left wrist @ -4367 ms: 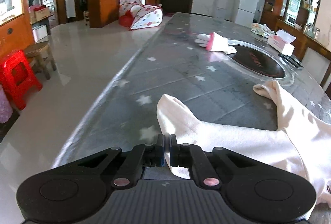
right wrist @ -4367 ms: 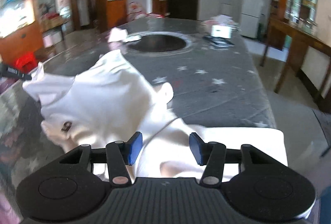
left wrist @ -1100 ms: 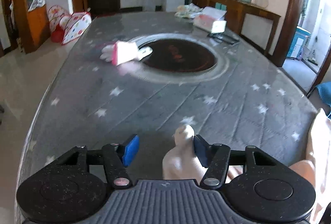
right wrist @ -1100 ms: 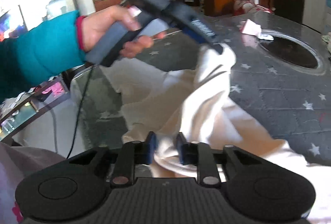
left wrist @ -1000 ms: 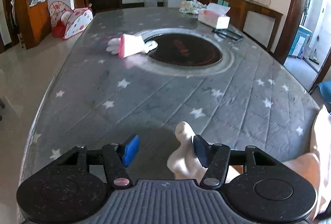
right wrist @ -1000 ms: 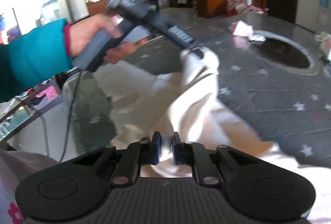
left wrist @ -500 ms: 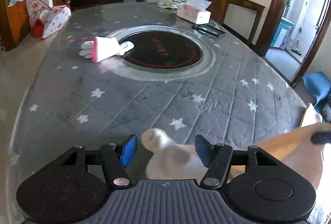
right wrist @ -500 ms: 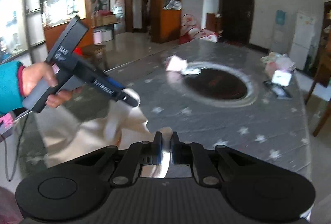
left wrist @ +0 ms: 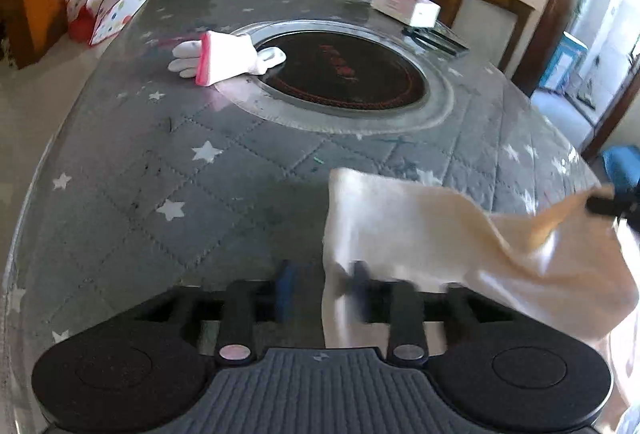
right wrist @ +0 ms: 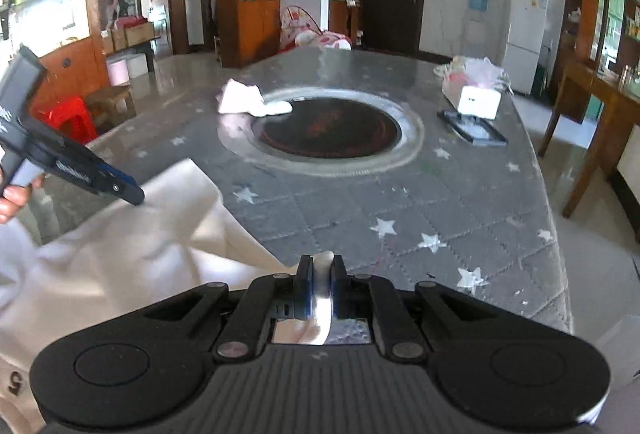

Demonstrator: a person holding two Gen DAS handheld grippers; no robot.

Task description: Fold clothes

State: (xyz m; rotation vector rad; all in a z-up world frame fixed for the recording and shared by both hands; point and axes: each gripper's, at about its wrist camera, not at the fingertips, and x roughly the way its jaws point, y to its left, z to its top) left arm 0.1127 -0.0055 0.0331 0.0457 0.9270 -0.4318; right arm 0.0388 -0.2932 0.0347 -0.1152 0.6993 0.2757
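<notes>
Left wrist view: left gripper [left wrist: 320, 290] closing, cream garment [left wrist: 420, 234] hanging between its blurred fingers, pads not clearly pressing yet. Cloth stretched off to the right, lifted above the grey star-patterned tabletop [left wrist: 160, 161]. Beyond, round dark hotplate [left wrist: 340, 69], pink-cuffed white glove [left wrist: 224, 57] at its rim, tissue box [left wrist: 408, 5] farther back.

Right wrist view: right gripper [right wrist: 321, 274] pressed together, pinching a fold of the garment [right wrist: 120, 254]. Rest of the cloth draped left over the tabletop edge, under the other gripper [right wrist: 120, 189], held by a hand [right wrist: 12, 197].
</notes>
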